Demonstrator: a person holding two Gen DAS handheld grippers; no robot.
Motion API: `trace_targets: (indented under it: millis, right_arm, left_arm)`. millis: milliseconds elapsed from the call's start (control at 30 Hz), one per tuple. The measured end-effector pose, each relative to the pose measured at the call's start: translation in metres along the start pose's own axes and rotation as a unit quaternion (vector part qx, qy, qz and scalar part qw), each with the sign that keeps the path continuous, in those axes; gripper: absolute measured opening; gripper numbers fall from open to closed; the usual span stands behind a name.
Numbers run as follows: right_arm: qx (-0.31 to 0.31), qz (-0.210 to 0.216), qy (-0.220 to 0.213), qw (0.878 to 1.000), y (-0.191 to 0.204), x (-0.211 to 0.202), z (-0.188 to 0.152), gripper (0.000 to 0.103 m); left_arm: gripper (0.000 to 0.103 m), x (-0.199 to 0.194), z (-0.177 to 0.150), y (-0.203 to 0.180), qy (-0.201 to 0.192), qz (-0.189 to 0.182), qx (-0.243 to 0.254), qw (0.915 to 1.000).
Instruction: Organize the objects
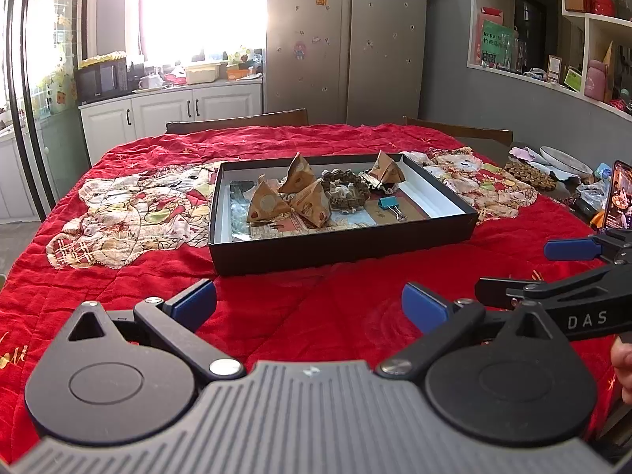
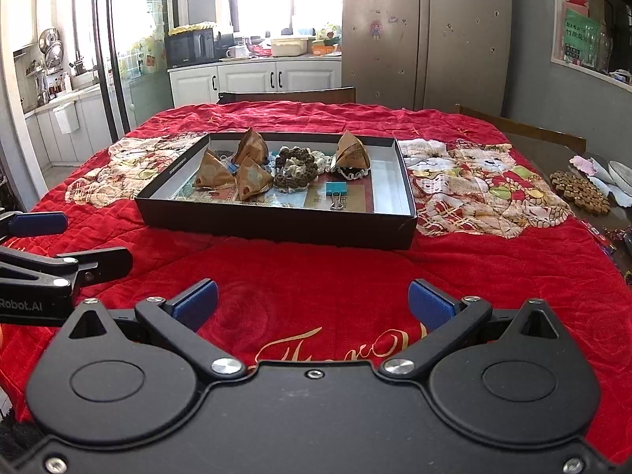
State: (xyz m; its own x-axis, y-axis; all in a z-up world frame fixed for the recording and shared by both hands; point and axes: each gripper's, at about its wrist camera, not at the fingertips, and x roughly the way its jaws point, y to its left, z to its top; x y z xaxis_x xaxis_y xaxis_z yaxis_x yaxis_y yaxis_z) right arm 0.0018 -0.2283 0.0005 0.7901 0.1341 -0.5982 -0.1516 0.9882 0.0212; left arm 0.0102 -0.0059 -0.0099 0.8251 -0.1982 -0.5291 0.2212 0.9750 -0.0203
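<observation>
While both claws gape, pyramid paper packets [image 2: 213, 172] fill the shallow box [image 2: 276, 223].

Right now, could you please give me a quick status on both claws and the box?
Left claw open, empty. Right claw open, empty. Black box ahead on red cloth, holding paper pyramids and blue binder clip. Path clear.
</observation>
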Motion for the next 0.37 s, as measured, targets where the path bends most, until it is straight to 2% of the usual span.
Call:
trace_targets:
  millis: [367]
  right_arm:
    - [-0.001, 0.0, 0.003, 1.0, 0.0008, 0.0028, -0.001, 0.103]
  left_arm:
    - [0.103, 0.0002, -0.0016, -0.0012, -0.005, -0.008, 0.008, 0.9999]
